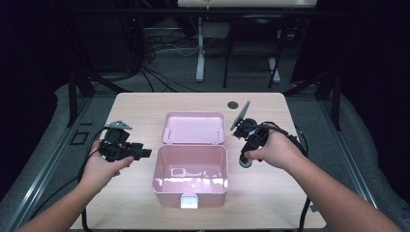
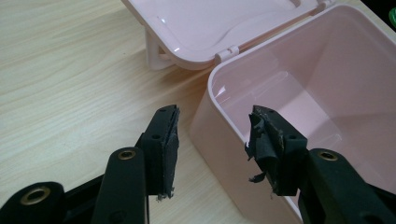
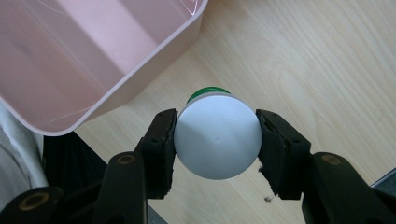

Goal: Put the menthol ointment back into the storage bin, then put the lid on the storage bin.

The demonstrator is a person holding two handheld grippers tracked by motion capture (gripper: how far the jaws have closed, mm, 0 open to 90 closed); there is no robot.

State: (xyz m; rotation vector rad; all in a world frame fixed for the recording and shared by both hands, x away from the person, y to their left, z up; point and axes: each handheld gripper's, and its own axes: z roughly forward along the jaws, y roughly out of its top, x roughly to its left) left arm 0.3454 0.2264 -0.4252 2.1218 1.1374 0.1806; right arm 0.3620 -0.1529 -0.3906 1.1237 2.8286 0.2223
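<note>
A pink plastic box [image 1: 190, 180] stands open in the middle of the wooden table, its lid [image 1: 194, 127] folded back behind it. The inside of the box [image 2: 327, 93] looks bare. My left gripper [image 1: 144, 153] is held just left of the box, its jaws open with nothing gripped; in the left gripper view the box's near corner lies between the fingertips [image 2: 212, 140]. My right gripper [image 3: 217, 140] points down just right of the box, shut on a small round container with a white cap [image 3: 217, 137] and a green body [image 3: 208, 93]. The container [image 1: 246, 163] hangs slightly above the tabletop.
A small dark disc [image 1: 233, 104] lies near the table's far edge. The box has a white latch [image 1: 188, 201] on its front wall. Cables trail from both grippers off the table's sides. Bare tabletop [image 1: 135, 111] lies to the left and right of the box.
</note>
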